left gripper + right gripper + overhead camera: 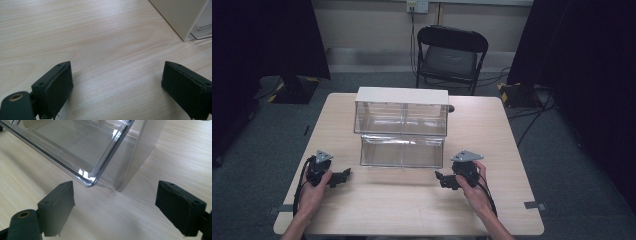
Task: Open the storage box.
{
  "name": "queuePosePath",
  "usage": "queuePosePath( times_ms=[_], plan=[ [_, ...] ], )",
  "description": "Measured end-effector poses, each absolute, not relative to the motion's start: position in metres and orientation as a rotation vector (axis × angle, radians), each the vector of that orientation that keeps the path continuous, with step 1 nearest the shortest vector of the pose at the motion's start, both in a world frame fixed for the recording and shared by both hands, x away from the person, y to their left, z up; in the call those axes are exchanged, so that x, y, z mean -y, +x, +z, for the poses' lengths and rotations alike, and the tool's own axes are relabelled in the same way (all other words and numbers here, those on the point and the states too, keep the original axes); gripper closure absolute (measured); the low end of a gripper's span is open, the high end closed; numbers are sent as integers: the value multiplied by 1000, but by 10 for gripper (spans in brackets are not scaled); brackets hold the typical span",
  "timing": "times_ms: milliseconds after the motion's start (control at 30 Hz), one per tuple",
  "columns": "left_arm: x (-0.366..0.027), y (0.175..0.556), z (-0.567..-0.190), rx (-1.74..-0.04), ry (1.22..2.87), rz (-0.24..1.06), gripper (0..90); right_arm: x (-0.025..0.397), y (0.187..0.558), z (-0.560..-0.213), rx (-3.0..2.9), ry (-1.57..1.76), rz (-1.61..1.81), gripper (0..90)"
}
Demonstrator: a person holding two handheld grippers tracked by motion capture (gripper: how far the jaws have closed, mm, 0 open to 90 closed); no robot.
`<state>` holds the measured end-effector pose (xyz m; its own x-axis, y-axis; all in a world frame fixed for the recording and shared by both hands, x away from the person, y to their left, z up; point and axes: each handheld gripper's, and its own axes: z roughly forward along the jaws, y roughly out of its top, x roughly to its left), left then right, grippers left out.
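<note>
obstacle: clear drawer unit (402, 125) mid-table, lower drawer (402, 151) pulled out; free: bare table (412, 205) near side

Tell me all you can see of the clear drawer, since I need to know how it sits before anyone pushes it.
The clear drawer looks like see-through plastic, a shallow open tray with low walls and rounded corners. It is pulled out from the bottom of the white-topped cabinet, toward the person, and looks empty. It lies level on the wooden table. Nothing grips it: the right gripper is open with one drawer corner just ahead of its jaws.
</note>
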<state>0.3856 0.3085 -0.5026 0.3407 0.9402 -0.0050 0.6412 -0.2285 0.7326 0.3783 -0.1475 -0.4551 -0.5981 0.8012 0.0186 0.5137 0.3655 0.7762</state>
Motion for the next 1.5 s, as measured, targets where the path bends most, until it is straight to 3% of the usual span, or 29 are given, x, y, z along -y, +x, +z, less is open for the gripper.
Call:
queuePosePath(
  times_ms=[767, 1500],
  plan=[
    [-308, 386, -503, -1380, 1963, 597, 96, 114, 394, -465, -2301, 1150, 1137, 140],
    [-309, 386, -503, -1380, 1963, 597, 96, 116, 393, -465, -2291, 1147, 1182, 134]
  ],
)
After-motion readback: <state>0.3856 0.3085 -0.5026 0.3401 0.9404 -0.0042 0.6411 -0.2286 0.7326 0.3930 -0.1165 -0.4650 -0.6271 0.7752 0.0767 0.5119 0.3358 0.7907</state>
